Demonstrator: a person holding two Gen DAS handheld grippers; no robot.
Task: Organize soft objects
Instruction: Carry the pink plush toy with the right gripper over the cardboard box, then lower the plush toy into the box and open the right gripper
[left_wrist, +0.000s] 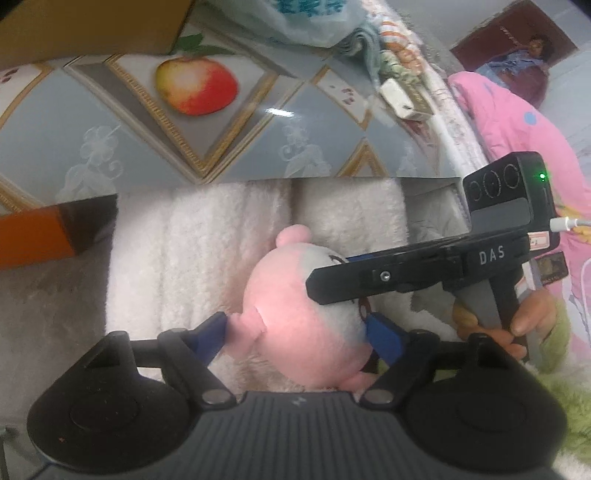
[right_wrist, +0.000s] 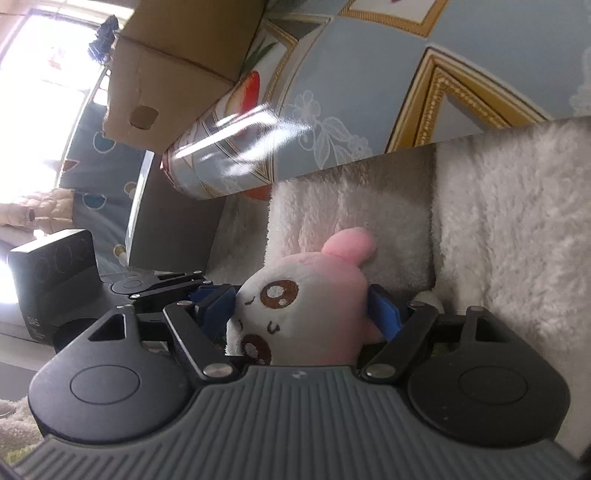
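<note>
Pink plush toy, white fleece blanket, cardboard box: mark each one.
pink plush toy (left_wrist: 295, 314), left wrist view, pink back of body
white fleece blanket (right_wrist: 517, 221), right wrist view, folded top
cardboard box (right_wrist: 177, 66), right wrist view, side panel

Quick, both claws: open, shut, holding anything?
Left claw: shut on the pink plush toy.
Right claw: shut on the same plush toy.

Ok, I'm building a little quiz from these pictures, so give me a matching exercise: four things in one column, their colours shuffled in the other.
Things:
1. plush toy
2. cardboard box
3. fluffy blanket
4. printed apple

Colours:
a. brown
b. white
c. pink and white
d. red and yellow

Pairs: 1-c, 2-a, 3-b, 4-d
</note>
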